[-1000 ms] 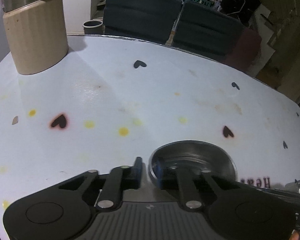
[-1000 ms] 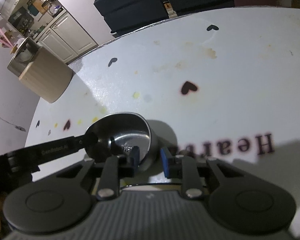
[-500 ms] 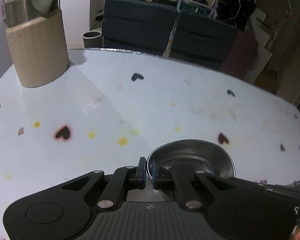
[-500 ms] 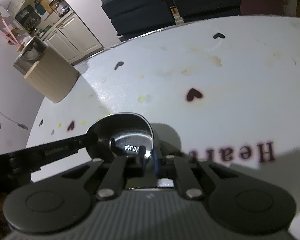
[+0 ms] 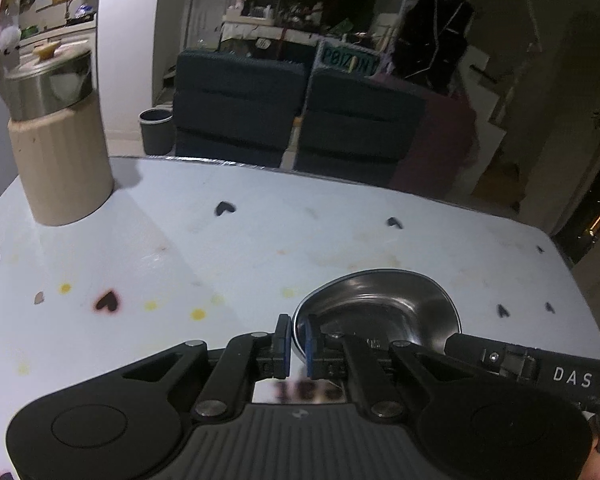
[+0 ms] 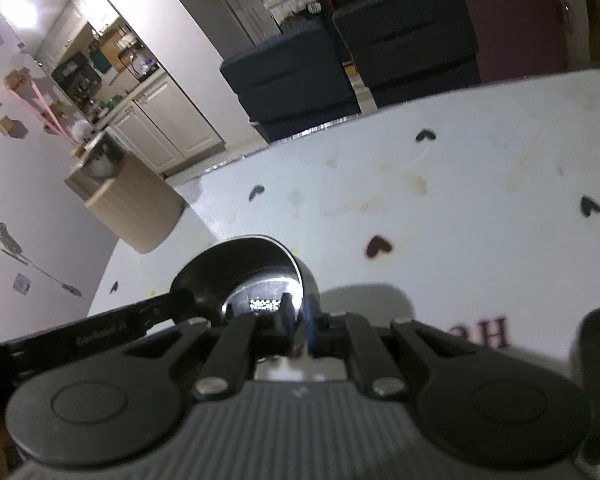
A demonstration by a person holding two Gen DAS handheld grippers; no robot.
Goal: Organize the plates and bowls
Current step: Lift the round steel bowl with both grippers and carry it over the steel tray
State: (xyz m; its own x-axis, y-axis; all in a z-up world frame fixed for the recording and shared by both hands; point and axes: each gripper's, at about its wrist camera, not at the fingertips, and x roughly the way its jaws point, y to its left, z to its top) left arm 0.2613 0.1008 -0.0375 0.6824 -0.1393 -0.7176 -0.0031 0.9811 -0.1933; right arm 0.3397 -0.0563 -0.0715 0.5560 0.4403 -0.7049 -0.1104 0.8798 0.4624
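Steel bowl (image 5: pixel 376 308) sits low and centre-right in the left wrist view, over the white heart-printed surface (image 5: pixel 260 248). Left hand-held gripper (image 5: pixel 297 340) pinches its near-left rim between blue pads. Right hand-held gripper (image 6: pixel 298 320) is pressed onto the bowl's opposite rim, low centre of the right view. Beige canister (image 5: pixel 60 160) stands upper left.

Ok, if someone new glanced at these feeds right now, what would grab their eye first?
Probably the shiny steel bowl, gripped on opposite sides of its rim by the left gripper and the right gripper, apparently raised off the white heart-patterned table. Next, the tall beige canister with a steel top at the table's far left edge.
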